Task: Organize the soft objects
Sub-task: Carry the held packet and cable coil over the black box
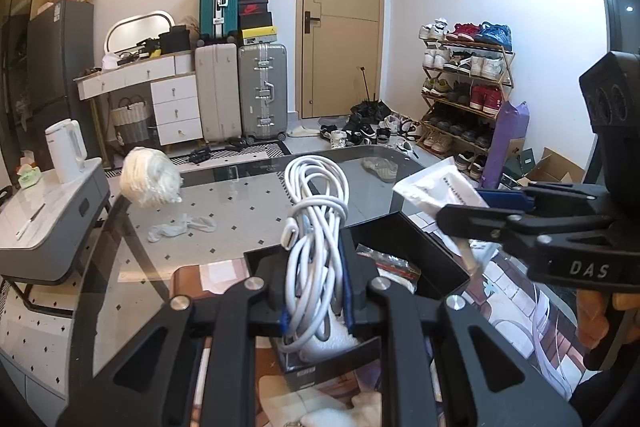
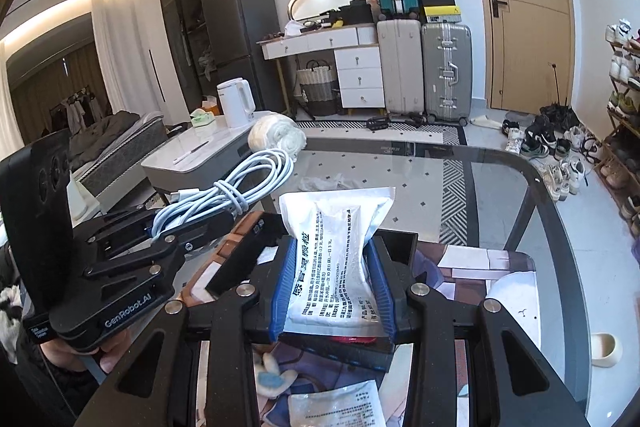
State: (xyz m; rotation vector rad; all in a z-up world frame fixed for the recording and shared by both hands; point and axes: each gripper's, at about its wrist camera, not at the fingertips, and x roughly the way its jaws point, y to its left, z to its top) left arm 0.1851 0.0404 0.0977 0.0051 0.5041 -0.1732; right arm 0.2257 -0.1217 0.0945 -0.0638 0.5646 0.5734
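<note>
Left wrist view: left gripper (image 1: 316, 291) fingers squeeze the white cable (image 1: 318, 227).
Right wrist view: right gripper (image 2: 332, 283) fingers pinch the white packet (image 2: 334, 259) between them.

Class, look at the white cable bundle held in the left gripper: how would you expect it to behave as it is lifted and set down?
The cable bundle is probably floppy: its loops sag and bulge past the left gripper. It likely holds together, since a few turns wrap its middle. Its free plug end may swing or snag on the black box.
</note>
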